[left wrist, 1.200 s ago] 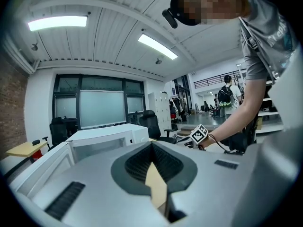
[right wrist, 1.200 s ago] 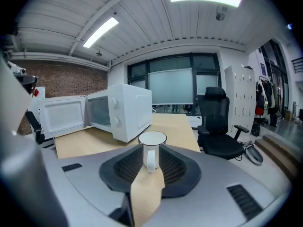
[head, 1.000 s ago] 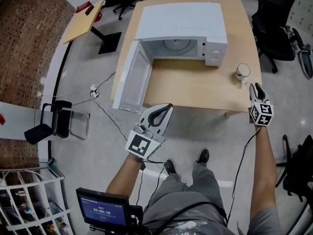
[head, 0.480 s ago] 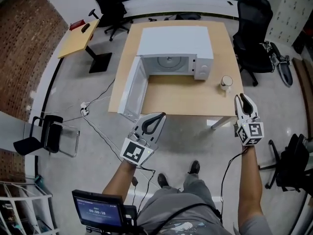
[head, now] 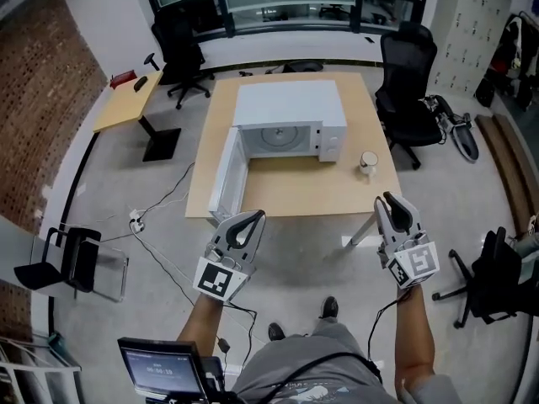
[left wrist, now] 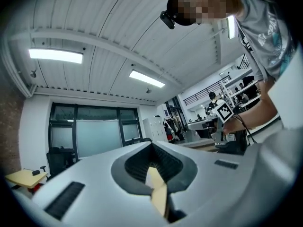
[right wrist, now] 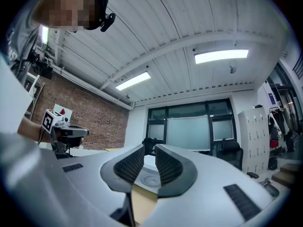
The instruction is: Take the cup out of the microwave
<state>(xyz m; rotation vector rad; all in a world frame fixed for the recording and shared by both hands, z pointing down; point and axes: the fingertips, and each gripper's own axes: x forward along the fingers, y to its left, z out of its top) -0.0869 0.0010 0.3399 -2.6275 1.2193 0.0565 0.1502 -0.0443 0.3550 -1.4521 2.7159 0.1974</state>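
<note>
- Your left gripper (head: 252, 217) is held at 7 o'clock in the head view, just short of the table's near edge. Its jaws meet at the tips, closed and empty.
- Your right gripper (head: 389, 200) is held at 4 o'clock. Its jaws stand a narrow slit apart, with nothing between them.
- The cup (head: 368, 162) stands upright on the wooden table (head: 295, 194), outside the microwave (head: 286, 108) and at 3 o'clock from it. It is at 11 o'clock from your right gripper and apart from it.
- The microwave door (head: 224, 175) is swung open toward 7 o'clock, and the turntable (head: 278, 139) shows inside.
- A black office chair (head: 406, 99) stands at 3 o'clock from the table.
</note>
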